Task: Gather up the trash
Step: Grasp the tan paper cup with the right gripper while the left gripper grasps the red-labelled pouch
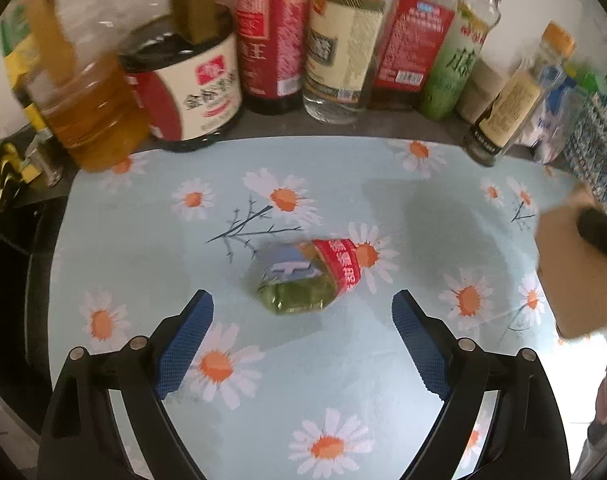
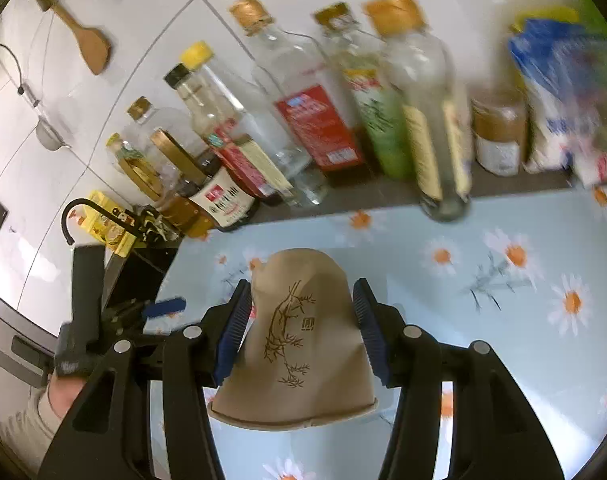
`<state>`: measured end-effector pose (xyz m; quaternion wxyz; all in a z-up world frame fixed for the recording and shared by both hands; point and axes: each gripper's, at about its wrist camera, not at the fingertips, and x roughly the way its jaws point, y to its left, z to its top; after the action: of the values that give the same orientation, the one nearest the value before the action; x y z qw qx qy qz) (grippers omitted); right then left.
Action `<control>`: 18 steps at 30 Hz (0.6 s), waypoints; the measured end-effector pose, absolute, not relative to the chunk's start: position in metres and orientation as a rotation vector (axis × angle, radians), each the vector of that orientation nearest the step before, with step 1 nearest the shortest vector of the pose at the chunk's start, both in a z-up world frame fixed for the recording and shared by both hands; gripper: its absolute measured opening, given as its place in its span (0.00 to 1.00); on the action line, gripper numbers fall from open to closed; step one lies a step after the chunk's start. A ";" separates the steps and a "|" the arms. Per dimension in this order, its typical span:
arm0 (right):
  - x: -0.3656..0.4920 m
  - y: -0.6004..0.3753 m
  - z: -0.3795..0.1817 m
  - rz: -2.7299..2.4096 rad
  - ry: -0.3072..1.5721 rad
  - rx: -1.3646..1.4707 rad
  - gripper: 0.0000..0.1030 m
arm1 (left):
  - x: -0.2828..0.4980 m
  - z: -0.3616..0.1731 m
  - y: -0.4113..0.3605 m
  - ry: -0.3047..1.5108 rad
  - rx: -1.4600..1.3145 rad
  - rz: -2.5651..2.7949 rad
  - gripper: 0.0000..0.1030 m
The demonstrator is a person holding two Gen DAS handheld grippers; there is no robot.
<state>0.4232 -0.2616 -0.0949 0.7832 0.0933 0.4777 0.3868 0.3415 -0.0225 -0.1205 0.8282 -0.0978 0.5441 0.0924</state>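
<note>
Trash: crumpled wrapper [image 1: 309, 278], green with a red band, lies on the daisy-print tablecloth [image 1: 143, 240] ahead of the left gripper [image 1: 302, 308], in line with the gap between its tips; bare cloth all round it
Back edge: row of sauce and oil bottles [image 1: 277, 36] along the white tiled wall [image 2: 43, 160]; cloth ends just before them
Left edge: dark counter [image 1: 19, 240] beyond the cloth
Left gripper: jaws spread wide, nothing between the blue pads [image 1: 183, 344]
Right gripper [image 2: 303, 304]: partly closed, both pads pressing a brown paper cup [image 2: 299, 344], rim toward the camera, above the cloth
</note>
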 end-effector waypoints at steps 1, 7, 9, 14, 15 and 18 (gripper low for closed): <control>0.422 -0.266 -0.099 0.828 1.042 0.211 0.51 | 0.345 -0.124 -0.023 1.162 -0.199 0.197 0.86; 0.417 -0.285 -0.117 0.810 1.077 0.260 0.51 | 0.365 -0.145 -0.025 1.197 -0.106 0.229 0.84; 0.416 -0.289 -0.119 0.811 1.078 0.262 0.51 | 0.369 -0.147 -0.024 1.205 -0.108 0.229 0.74; 0.420 -0.296 -0.121 0.809 1.078 0.273 0.51 | 0.373 -0.150 -0.028 1.218 -0.095 0.207 0.57; 0.421 -0.296 -0.121 0.809 1.075 0.278 0.51 | 0.374 -0.150 -0.028 1.216 -0.093 0.207 0.56; 0.423 -0.297 -0.121 0.816 1.072 0.290 0.51 | 0.373 -0.148 -0.030 1.211 -0.092 0.195 0.53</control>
<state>0.4227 -0.2966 -0.1207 0.7718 0.1336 0.4947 0.3765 0.3733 -0.0298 -0.1476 0.8167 -0.0433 0.5682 0.0915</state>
